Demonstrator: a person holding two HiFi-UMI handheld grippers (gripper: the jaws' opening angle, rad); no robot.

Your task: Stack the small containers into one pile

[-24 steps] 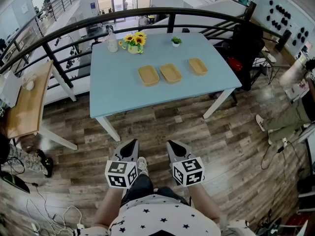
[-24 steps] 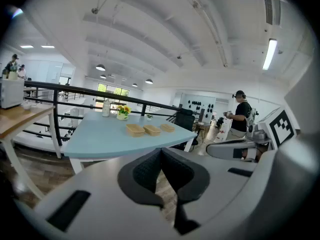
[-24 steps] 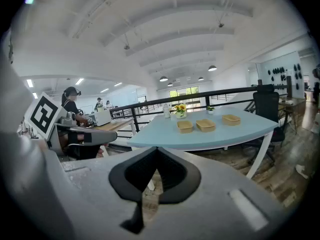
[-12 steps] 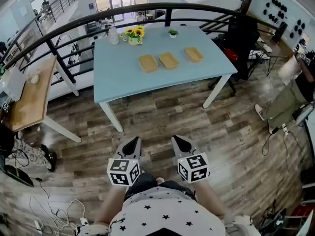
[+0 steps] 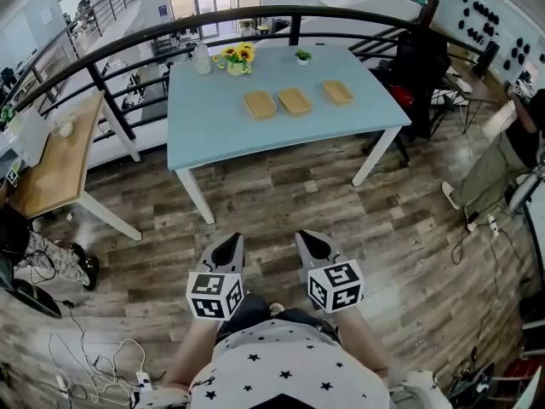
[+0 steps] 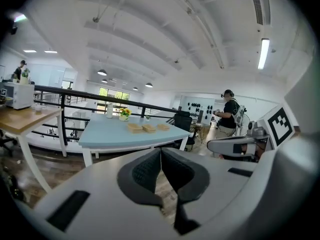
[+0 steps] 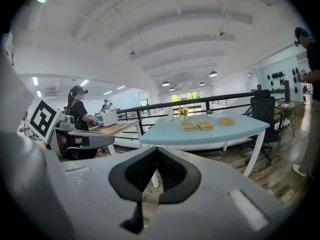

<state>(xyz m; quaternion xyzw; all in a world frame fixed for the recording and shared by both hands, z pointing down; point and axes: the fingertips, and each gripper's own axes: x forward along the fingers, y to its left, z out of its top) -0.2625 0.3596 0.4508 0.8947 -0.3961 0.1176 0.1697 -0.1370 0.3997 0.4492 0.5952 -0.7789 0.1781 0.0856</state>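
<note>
Three small tan containers lie in a row on the light blue table (image 5: 221, 135): the left container (image 5: 260, 103), the middle container (image 5: 295, 100) and the right container (image 5: 337, 91). They also show far off as a row of containers (image 6: 148, 128) in the left gripper view and a row of containers (image 7: 205, 125) in the right gripper view. My left gripper (image 5: 226, 250) and right gripper (image 5: 312, 244) hang over the wooden floor, well short of the table. Both are shut and hold nothing.
A vase of sunflowers (image 5: 238, 57), a bottle (image 5: 202, 59) and a small potted plant (image 5: 301, 56) stand at the table's far edge. A black railing (image 5: 128, 45) runs behind the table. A wooden side table (image 5: 55, 164) stands left; a seated person (image 5: 502, 156) is at right.
The view has shifted slightly, so the table sits a little farther up the picture than a second ago. Both grippers stay shut, side by side over the floor.
</note>
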